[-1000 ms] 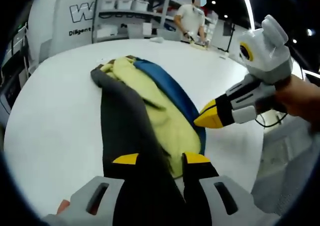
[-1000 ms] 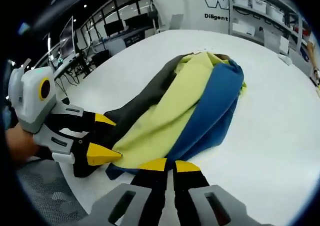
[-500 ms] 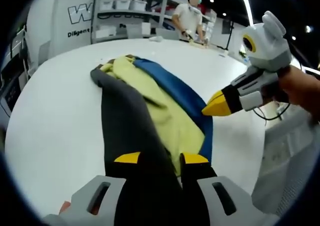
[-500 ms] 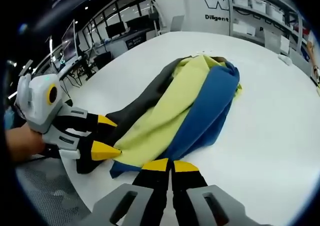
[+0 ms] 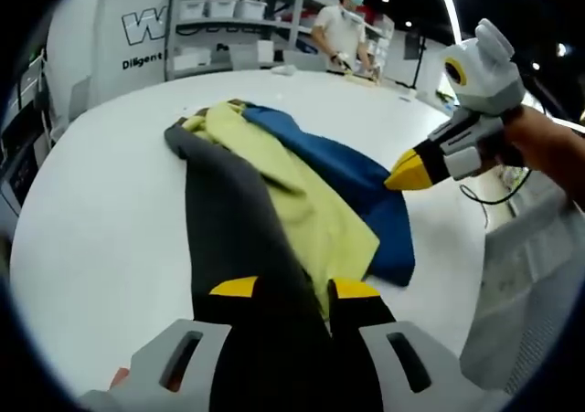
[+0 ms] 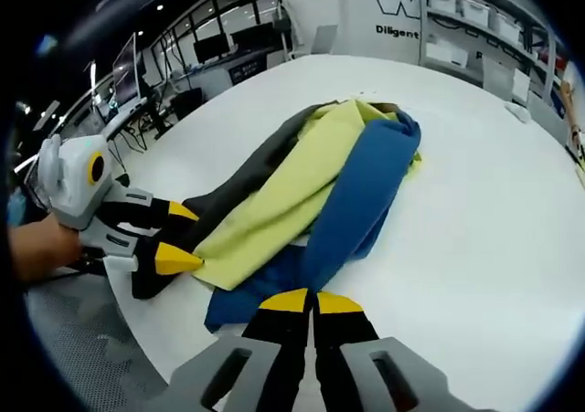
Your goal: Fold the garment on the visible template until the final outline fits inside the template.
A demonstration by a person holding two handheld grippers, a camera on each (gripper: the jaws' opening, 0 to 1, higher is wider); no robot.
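A white round table (image 5: 101,202) holds a long, bunched garment (image 5: 274,193) made of three colour panels: dark grey, pale yellow and blue. In the left gripper view, the grey panel runs along the left side of the cloth and down to the bottom of the picture, where the left gripper (image 5: 291,289) has it clamped; grey fabric fills the gap between the two yellow-tipped jaws, which stand partly apart around its thickness. The yellow panel lies in the middle and the blue panel spreads to the right, its lower corner resting flat on the table. At the right edge of this view, the right gripper (image 5: 409,170), held in a person's hand (image 5: 548,152), pinches the blue edge with its yellow tips together. In the right gripper view, the left gripper (image 6: 174,238) enters from the left and grips the grey end of the cloth near the table edge. The garment stretches away toward the upper right, grey then yellow then blue. At the bottom centre, the right gripper (image 6: 303,301) has its yellow tips pressed together on the near blue corner. No template outline can be made out under the cloth.
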